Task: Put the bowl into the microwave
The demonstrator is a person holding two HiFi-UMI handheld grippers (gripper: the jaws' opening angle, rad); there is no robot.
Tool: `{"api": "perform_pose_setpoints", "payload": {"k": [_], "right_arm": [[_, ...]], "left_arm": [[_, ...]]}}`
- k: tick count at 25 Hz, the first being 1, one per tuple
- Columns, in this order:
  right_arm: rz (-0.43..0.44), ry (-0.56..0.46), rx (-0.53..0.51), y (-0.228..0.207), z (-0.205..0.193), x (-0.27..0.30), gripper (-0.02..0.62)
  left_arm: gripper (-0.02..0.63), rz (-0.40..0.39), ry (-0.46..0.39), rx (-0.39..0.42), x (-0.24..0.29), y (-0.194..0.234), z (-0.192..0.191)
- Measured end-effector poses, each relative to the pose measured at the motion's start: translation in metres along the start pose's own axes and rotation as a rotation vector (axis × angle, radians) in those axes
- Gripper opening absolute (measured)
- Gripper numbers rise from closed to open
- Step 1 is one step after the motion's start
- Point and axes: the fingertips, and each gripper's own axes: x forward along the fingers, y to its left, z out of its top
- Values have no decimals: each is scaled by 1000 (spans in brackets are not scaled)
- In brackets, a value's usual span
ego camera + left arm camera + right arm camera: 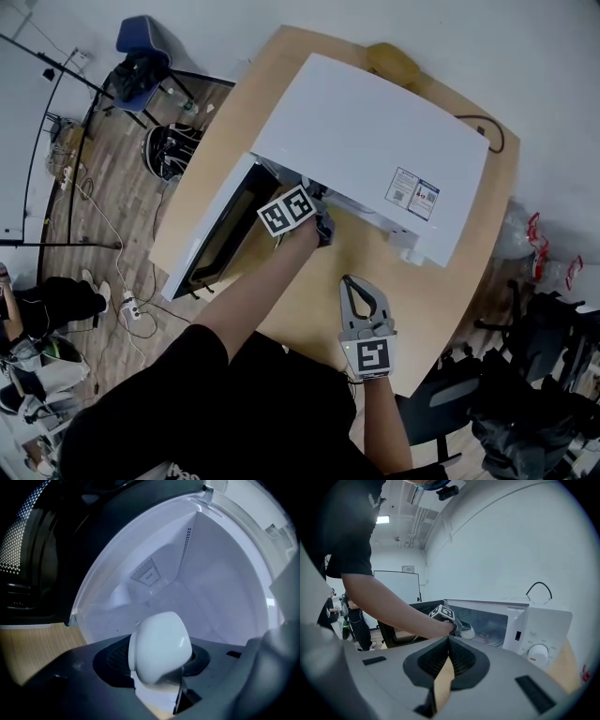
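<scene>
So, the microwave (366,141) door (211,234) stands open and my left gripper (323,228) is pinching the tilted white bowl (160,646) at the cavity's mouth, not yet set down inside, while my right gripper (349,281) hangs pressed together, empty, above the table (450,281).

Tabletop (441,309) was light wood with a rounded edge. A yellow object (392,61) lay at its far edge, and a black cable (483,122) looped near the wall. A blue chair (141,39) stood well apart on the plank floor (112,197). A white power strip (131,306) lay on that floor. A whiteboard (396,587) stood in the background.
</scene>
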Motion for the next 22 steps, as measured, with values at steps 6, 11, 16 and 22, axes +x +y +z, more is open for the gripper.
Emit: {"api": "perform_pose_setpoints", "payload": {"k": [6,11,16,22], "right_arm": [[3,-17,-12,2,3,0,60],[-7,-23,-10,-1,2,-1,60],[-11,-20,-4,0,2,-1,60],[0,-21,-8,7,2,1,60]], "left_arm": [[207,17,-29,-62,-2,4,4],[207,-59,-51,-200,-2,-5,0],[207,-77,-62,-150,1,-9,-4],[207,-29,-43,42,-2,-6,-4]]}}
